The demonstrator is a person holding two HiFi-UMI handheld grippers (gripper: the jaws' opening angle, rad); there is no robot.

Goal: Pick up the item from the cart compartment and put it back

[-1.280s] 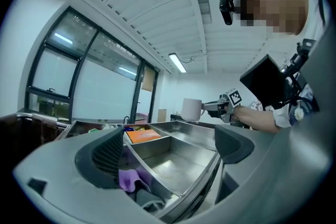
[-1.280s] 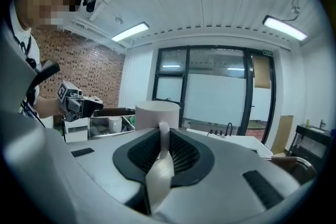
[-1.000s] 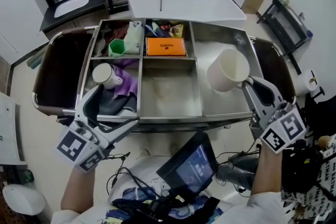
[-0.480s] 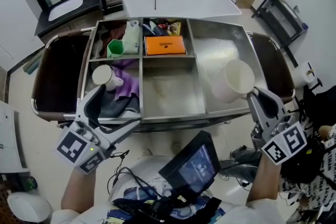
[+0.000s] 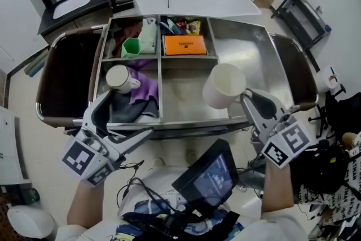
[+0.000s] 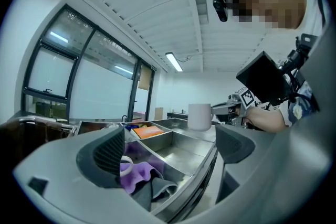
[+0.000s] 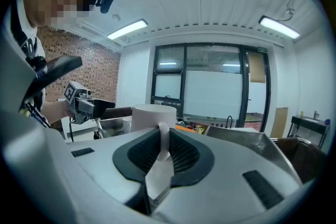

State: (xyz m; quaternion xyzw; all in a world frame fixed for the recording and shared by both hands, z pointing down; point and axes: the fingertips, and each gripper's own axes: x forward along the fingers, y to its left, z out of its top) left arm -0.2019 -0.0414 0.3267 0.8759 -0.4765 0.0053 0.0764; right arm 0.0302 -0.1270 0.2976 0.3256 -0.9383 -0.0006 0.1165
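My right gripper (image 5: 243, 96) is shut on the handle of a white mug (image 5: 224, 86) and holds it upright above the steel cart (image 5: 169, 128), over the divider between the middle front bin and the big right bin. In the right gripper view the pads (image 7: 185, 153) pinch the thin handle, with the mug (image 7: 153, 116) just beyond them. My left gripper (image 5: 121, 122) is open at the cart's front left edge, nothing between its fingers (image 6: 107, 157). From the left gripper view the lifted mug (image 6: 199, 116) shows across the cart.
A second white mug (image 5: 119, 78) lies in the left front bin with a purple cloth (image 5: 145, 87) and a grey cloth (image 5: 127, 111). The back bins hold an orange box (image 5: 184, 44), a green cup (image 5: 131, 47) and a white bottle (image 5: 148, 34). A white tabletop (image 5: 194, 0) is behind.
My right gripper has carried the white mug leftwards, from above the right bin to the divider beside the middle front bin. The left gripper has stayed where it was.
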